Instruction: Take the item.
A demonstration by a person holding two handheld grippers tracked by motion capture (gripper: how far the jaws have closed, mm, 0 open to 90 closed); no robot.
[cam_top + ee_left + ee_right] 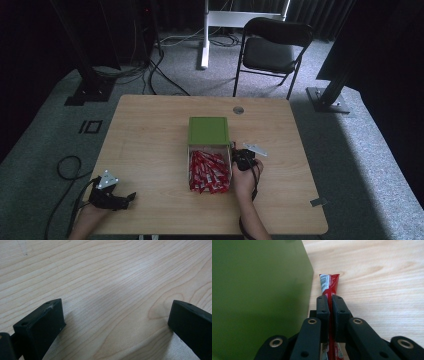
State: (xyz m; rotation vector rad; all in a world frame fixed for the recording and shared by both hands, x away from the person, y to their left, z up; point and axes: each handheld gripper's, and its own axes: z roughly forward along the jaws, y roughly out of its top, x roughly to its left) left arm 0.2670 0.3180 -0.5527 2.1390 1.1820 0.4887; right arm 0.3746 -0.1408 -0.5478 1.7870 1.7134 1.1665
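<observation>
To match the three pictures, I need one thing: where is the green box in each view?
High view: the green box is at table centre, its lid raised behind the red sachets.
Left gripper view: not in it.
Right gripper view: its green wall is at the left.
Shared landmark: the light wooden table.

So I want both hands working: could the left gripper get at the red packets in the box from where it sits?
Probably yes. The left gripper rests open on bare table, nothing between it and the red packets. The box is open-topped, so they lie exposed. The right gripper, beside the box's far side, holds a packet.
</observation>
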